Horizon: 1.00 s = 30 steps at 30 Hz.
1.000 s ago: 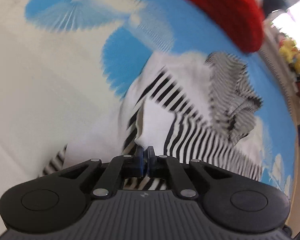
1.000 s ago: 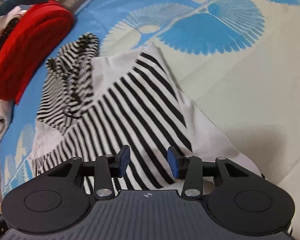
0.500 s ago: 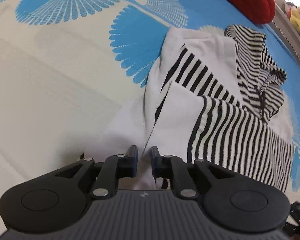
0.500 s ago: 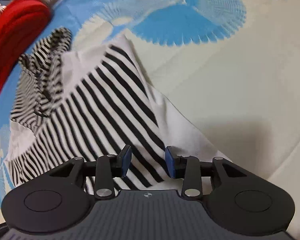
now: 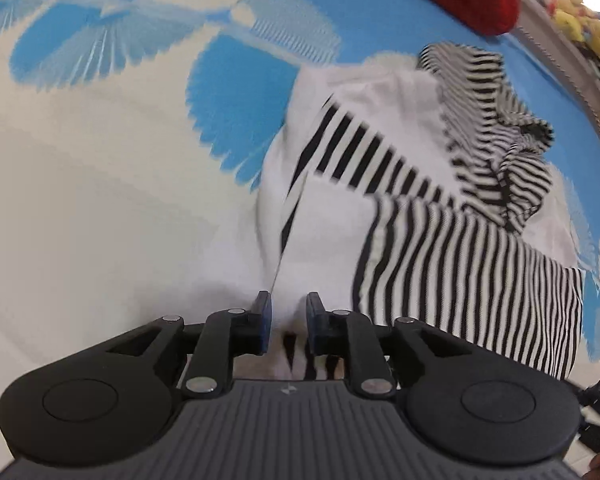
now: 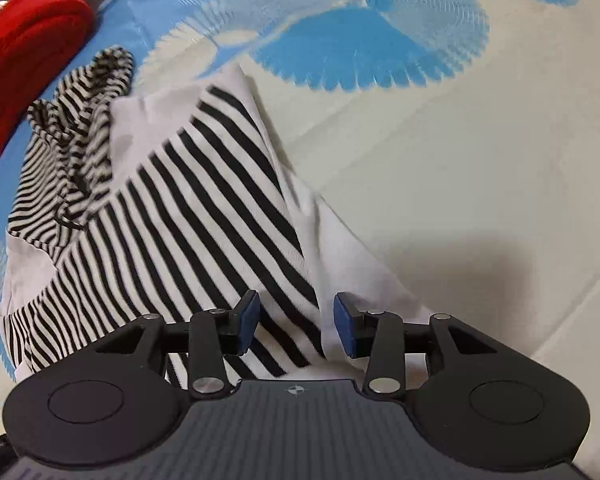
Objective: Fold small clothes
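Two tongs hover over my striped shirt on the blue-patterned mat: left tongs opening, right tongs opening, neither gripping it. No readable writing.

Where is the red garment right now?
The red garment lies at the far edge of the blue-patterned mat, upper left in the right wrist view and top right in the left, just beyond the striped shirt.
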{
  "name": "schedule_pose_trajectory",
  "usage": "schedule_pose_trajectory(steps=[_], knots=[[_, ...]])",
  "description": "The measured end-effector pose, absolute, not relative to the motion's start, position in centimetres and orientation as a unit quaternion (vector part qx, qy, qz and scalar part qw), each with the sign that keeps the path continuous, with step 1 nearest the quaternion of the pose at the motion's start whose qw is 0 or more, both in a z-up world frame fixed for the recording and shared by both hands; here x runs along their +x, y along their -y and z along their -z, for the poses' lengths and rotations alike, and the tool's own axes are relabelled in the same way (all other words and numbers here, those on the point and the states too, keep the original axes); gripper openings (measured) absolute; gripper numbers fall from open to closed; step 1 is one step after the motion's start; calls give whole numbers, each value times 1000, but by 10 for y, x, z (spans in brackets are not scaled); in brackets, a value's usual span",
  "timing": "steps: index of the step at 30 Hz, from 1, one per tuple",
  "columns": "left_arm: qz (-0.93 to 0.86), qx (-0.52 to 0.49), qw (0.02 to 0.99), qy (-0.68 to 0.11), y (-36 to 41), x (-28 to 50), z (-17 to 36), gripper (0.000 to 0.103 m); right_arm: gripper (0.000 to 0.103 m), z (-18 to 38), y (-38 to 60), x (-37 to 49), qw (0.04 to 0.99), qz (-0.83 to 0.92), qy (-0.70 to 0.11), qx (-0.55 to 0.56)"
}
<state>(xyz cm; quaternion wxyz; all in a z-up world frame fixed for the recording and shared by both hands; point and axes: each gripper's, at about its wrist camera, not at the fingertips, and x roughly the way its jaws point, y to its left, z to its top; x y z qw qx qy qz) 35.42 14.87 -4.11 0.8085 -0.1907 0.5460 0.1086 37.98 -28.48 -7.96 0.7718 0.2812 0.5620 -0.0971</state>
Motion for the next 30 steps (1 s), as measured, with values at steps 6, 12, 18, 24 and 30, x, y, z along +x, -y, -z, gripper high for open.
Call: schedule_pose_trajectory(steps=[6,12,18,24,30], knots=[[-114,-199,786,-574,-151,357,60,35,45,84,282,380,759,91,-577,287],[-105,-159,836,-515,-140,359,24,35,47,46,271,387,818,51,-528,224],[-87,-140,871,-462,-124,361,1,35,47,15,264,390,863,16,-479,158],[-71,-88,908,-403,-101,361,-26,35,47,5,273,386,873,4,-467,143],[-55,-22,932,-358,-75,371,-62,35,47,3,284,389,873,4,-468,135]])
